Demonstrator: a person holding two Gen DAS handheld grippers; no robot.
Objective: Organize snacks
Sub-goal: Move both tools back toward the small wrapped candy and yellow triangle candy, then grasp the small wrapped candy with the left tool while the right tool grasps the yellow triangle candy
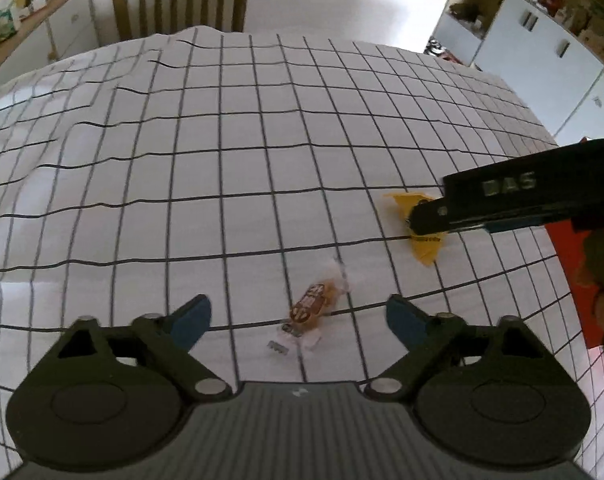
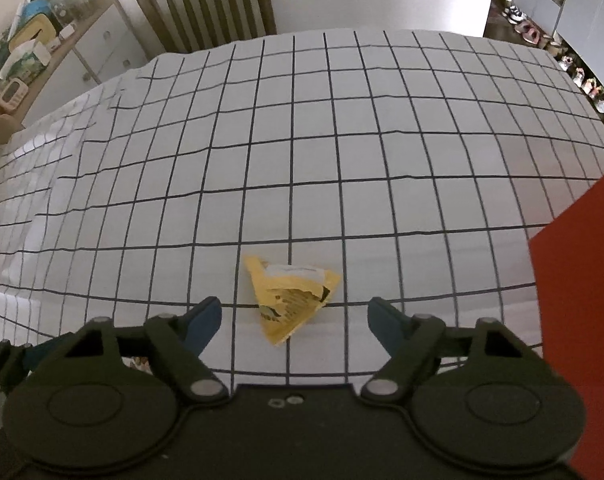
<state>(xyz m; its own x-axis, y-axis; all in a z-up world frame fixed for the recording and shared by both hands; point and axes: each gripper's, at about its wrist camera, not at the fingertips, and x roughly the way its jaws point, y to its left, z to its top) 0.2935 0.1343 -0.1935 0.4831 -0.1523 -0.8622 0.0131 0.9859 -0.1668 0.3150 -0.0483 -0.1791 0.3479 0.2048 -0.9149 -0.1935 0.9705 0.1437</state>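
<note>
The only writing that reads clearly is "DAS", in raised letters on the side of the right gripper [image 1: 412, 220] where it crosses the left wrist view; the brown print on the wrapped candy [image 1: 311, 307] and the dark print on the yellow packet [image 2: 292, 300] are too blurred to make out. The left gripper [image 1: 298, 316] hangs with its blue-padded fingers [image 1: 192, 320] spread wide, the candy lying on the checked tablecloth [image 1: 222, 160] in the gap between them, touching neither pad. The right gripper is likewise wide open and holds nothing (its pads stand either side of the yellow packet, clear of it). A red box [image 2: 578, 300] stands at the right edge, and a wooden chair [image 2: 210, 4] beyond the table.
</note>
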